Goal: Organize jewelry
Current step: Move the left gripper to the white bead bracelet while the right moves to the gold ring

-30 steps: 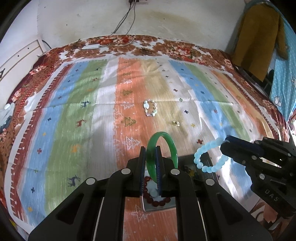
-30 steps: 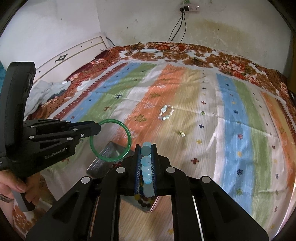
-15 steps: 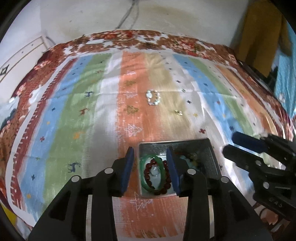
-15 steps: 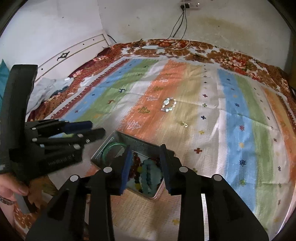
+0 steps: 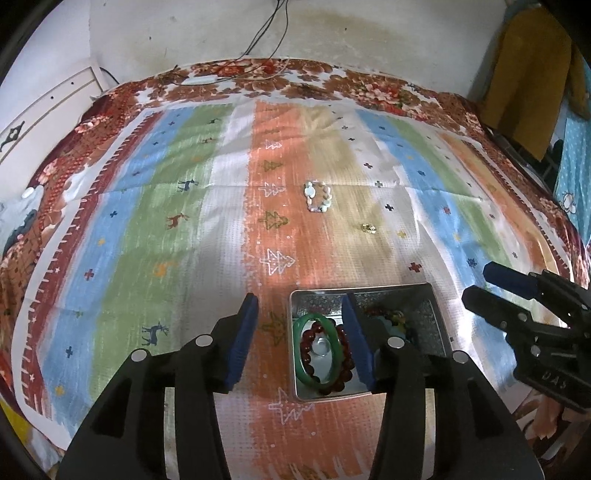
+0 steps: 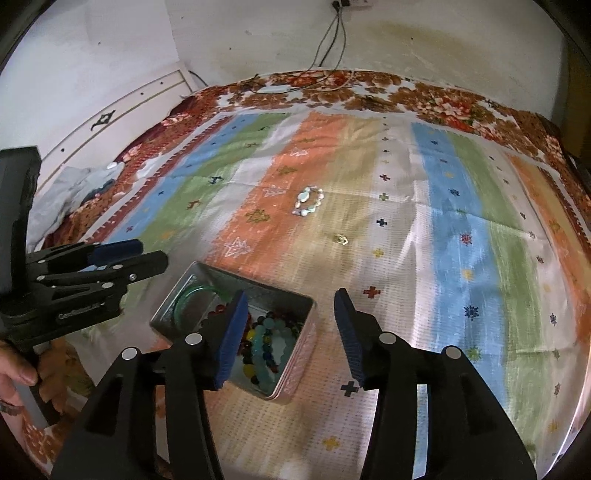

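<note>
A metal tin (image 5: 434,306) (image 6: 168,306) sits on the striped bedspread near me. In it lie a green bangle (image 5: 301,363) (image 6: 188,295), a dark red bead bracelet (image 5: 341,382), and light blue and mixed beads (image 6: 271,341). My left gripper (image 5: 301,341) is open and empty above the tin's left side. My right gripper (image 6: 290,338) is open and empty at the tin's right edge, and it shows in the left wrist view (image 5: 487,286). A pale stone bracelet (image 5: 317,201) (image 6: 308,201) and a small gold piece (image 5: 368,229) (image 6: 341,239) lie farther out on the cloth.
The bedspread (image 5: 184,221) covers a bed against a white wall with hanging cables (image 5: 266,26). A white headboard (image 6: 122,107) runs along the left. Clothes (image 5: 532,81) hang at the right. My hand (image 6: 18,369) holds the left gripper's handle.
Both grippers opened: the green bangle and the light blue bead bracelet dropped into the tin. Both jaws have since widened further and drawn back a little.
</note>
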